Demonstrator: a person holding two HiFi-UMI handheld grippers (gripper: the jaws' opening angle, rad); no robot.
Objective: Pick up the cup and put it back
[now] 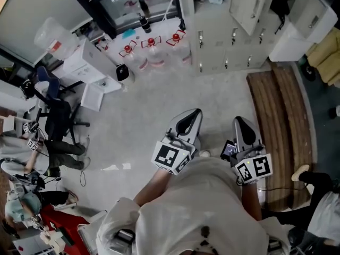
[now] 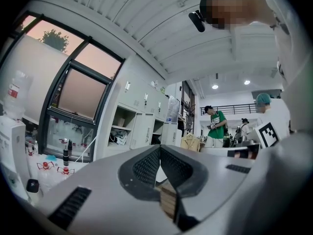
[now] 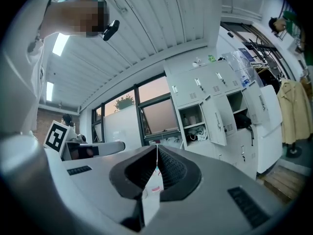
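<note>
No cup shows in any view. In the head view I hold both grippers close to my chest, above a grey floor. My left gripper (image 1: 189, 117) points forward with its jaws together and nothing between them. My right gripper (image 1: 240, 122) sits just to its right, also shut and empty. In the left gripper view the jaws (image 2: 160, 148) meet at their tips and aim up at lockers and the ceiling. The right gripper view shows the same closed tips (image 3: 157, 147) aimed at a window and open lockers.
Grey lockers (image 1: 228, 31) line the far wall, with several water jugs (image 1: 151, 52) on the floor beside them. A wooden platform (image 1: 281, 126) lies at the right. White boxes (image 1: 87, 68) and an office chair (image 1: 56, 118) stand at the left. A person in green (image 2: 215, 126) stands far off.
</note>
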